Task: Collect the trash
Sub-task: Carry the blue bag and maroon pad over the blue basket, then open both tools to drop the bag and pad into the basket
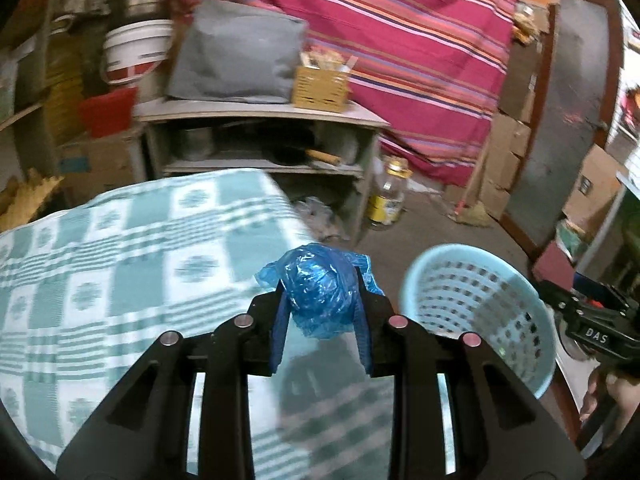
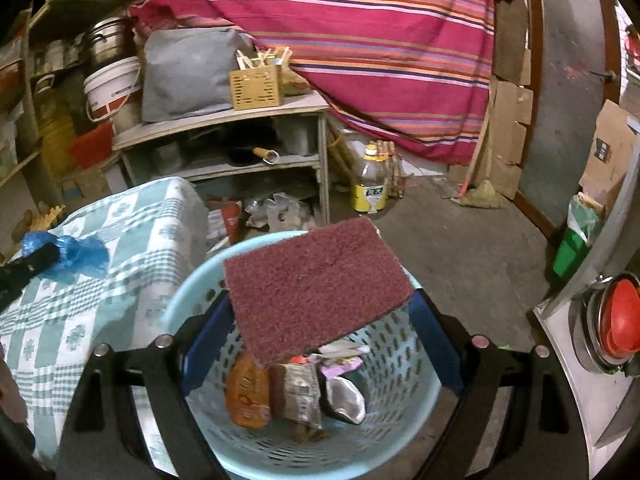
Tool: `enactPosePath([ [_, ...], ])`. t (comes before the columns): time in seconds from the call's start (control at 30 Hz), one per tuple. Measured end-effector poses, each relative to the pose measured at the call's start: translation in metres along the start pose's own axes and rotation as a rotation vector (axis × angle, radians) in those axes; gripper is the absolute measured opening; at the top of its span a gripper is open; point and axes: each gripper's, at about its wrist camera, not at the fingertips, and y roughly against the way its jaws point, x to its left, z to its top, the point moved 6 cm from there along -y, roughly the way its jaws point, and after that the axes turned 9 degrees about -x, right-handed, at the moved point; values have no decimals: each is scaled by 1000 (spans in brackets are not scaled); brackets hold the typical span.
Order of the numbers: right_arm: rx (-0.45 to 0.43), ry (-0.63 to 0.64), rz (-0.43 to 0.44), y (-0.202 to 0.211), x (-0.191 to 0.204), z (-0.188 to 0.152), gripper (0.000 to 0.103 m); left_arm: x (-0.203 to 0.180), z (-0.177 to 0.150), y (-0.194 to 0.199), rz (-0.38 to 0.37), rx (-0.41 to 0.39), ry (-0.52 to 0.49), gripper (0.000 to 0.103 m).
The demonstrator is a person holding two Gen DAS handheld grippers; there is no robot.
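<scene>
My left gripper (image 1: 320,300) is shut on a crumpled blue plastic bag (image 1: 320,284), held above the checked tablecloth (image 1: 120,248), left of the light blue perforated basket (image 1: 480,304). The bag also shows in the right wrist view (image 2: 80,254). My right gripper (image 2: 320,312) is over the basket (image 2: 408,368), jaws wide apart, with a maroon scouring pad (image 2: 316,290) lying flat between the blue fingers (image 2: 206,340); whether they touch it I cannot tell. Several wrappers (image 2: 296,392) lie in the basket. The right gripper's body shows at the right edge of the left wrist view (image 1: 592,320).
A grey shelf unit (image 2: 224,148) with a wooden box (image 2: 256,86), grey cushion and pans stands behind. A yellow-labelled bottle (image 2: 370,184) stands on the concrete floor. Striped red cloth (image 2: 360,40) hangs behind. A metal surface with a red lid (image 2: 620,316) is at right.
</scene>
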Motion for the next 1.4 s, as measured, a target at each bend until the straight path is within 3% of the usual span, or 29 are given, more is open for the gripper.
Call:
enactPosePath([
  [0.4, 24, -35, -28, -6, -37, -11, 86, -105, -14, -26, -166, 29, -61, 31],
  [0.47, 25, -36, -36, -7, -43, -11, 86, -112, -17, -31, -177, 40, -62, 39],
  [0.53, 27, -41, -41, -8, -47, -12, 86, -114, -18, -33, -181, 41, -54, 54],
  [0.63, 34, -44, -50, -9, -53, -14, 86, -113, -16, -32, -178, 35, -51, 62],
  [0.73, 35, -41, -50, -9, -52, -15, 86, -103, -13, -26, -134, 11, -68, 74],
  [0.83, 31, -35, -45, -10, -50, -15, 87, -81, -8, -17, -31, -35, -82, 88],
  [1.1, 33, -9, -17, -15, -19, -11, 87, -23, 2, 4, 102, -73, -28, 95],
  [1.27, 30, -13, -12, -18, -6, -9, 88, -8, 4, 13, 118, -83, -17, 97],
  [1.33, 27, -27, -5, -20, -2, -7, 98, -3, 4, 16, 119, -86, -12, 97],
  [1.4, 35, -30, -12, -23, 1, -9, 99, 1, 5, 18, 125, -90, -13, 97],
])
